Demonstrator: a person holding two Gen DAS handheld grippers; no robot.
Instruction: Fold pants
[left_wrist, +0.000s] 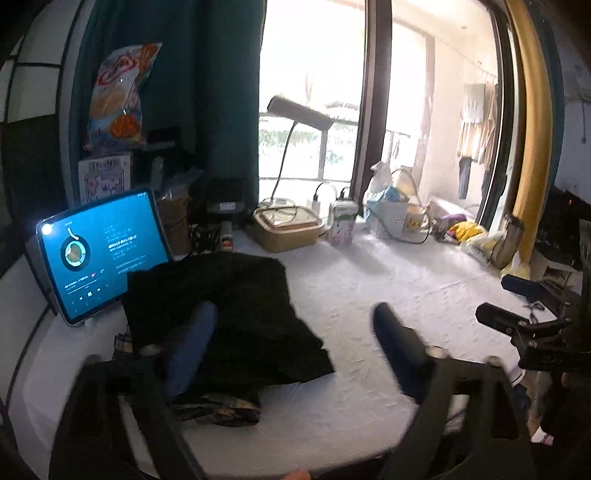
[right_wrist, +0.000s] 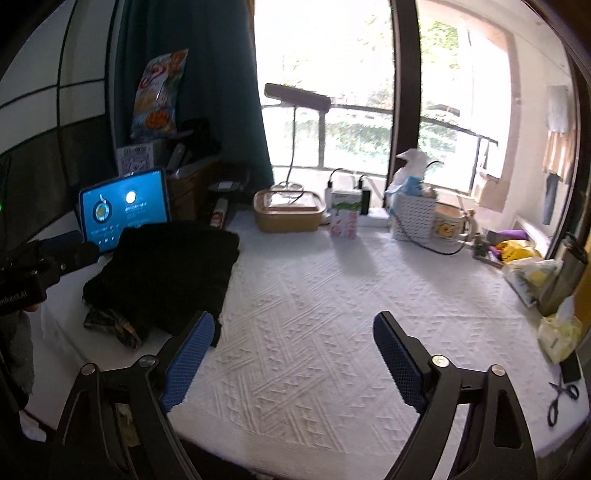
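I hold my left tool (left_wrist: 291, 325) and right tool (right_wrist: 293, 332) spread wide and empty above the white textured table (right_wrist: 332, 295), where the black fabric pants (right_wrist: 162, 269) lie folded at its left edge, so folding appears complete.

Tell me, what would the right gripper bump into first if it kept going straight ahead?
Probably nothing for a while. The right gripper is open and points over the bare white tablecloth. Going on, it would likely reach the small carton by the window first, though depth is hard to judge here.
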